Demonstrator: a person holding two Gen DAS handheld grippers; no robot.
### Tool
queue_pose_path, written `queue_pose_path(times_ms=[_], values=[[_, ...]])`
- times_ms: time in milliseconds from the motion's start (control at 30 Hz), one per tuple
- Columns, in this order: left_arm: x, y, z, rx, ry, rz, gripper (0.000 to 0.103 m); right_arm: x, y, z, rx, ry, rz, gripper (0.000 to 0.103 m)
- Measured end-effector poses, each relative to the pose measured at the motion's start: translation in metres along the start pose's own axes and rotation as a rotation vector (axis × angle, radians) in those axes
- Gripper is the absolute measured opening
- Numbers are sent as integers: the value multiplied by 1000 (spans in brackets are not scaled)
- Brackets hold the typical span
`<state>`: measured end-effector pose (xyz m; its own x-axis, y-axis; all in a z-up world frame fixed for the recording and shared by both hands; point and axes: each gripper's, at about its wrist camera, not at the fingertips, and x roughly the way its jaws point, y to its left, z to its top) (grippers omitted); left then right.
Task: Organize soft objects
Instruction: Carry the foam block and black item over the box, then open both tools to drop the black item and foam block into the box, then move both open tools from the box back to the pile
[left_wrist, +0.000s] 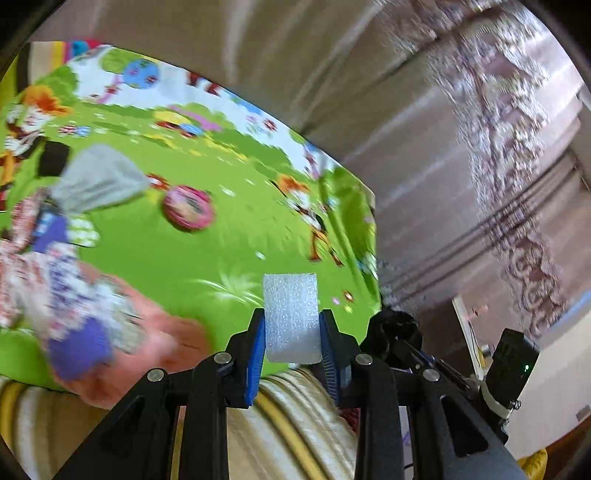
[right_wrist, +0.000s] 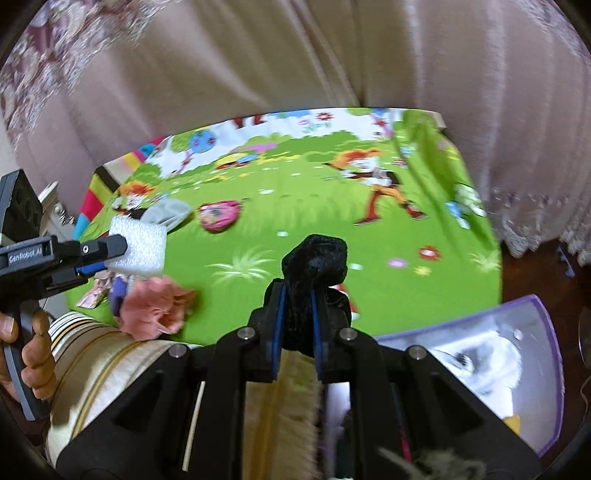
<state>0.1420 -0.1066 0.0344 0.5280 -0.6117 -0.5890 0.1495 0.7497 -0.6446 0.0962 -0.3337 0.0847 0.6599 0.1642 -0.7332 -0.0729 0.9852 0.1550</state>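
Note:
My left gripper (left_wrist: 291, 325) is shut on a white foam block (left_wrist: 291, 317), held above the green cartoon play mat (left_wrist: 177, 251); the block also shows in the right wrist view (right_wrist: 138, 247). My right gripper (right_wrist: 298, 314) is shut on a black fuzzy cloth (right_wrist: 316, 266), which also shows in the left wrist view (left_wrist: 393, 328). On the mat lie a grey cloth (left_wrist: 98, 181), a pink round pouch (left_wrist: 188, 208), a pink fluffy cloth (right_wrist: 155, 306) and a patterned sock with a purple toe (left_wrist: 70, 306).
A clear bin with a purple rim (right_wrist: 543, 373), holding white soft things, stands low on the right. A striped cushion edge (right_wrist: 96, 354) lies in front of the mat. Beige curtains (right_wrist: 295, 55) hang behind. The mat's right edge (right_wrist: 491, 229) drops to a dark floor.

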Motion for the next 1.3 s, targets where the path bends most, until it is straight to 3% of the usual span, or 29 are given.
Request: queue_pose_path(times_ms=[300,700,833,867,933,1133,1300], values=[[49,-68,-24,121,116,-46,30,-39,-76,-22,91,-24,-155,17],[102,-129,-59,263,253,-59,32,-63,-136,-51,166,15,-335,21],[116,-137,-67,289,291,-54,51,-65,-147,-56,203,26,-368,44],[116,-139,-69,296,294,-57,52,-66,-148,-56,203,24,-372,52],[116,-140,-70,309,293,-57,54,-67,-148,-56,196,14,-385,59],[105,-140,-63,345,240,-1,55,-66,-141,-52,182,1,-389,69],[88,-140,-53,398,146,56,66,-65,-134,-48,162,3,-404,75]])
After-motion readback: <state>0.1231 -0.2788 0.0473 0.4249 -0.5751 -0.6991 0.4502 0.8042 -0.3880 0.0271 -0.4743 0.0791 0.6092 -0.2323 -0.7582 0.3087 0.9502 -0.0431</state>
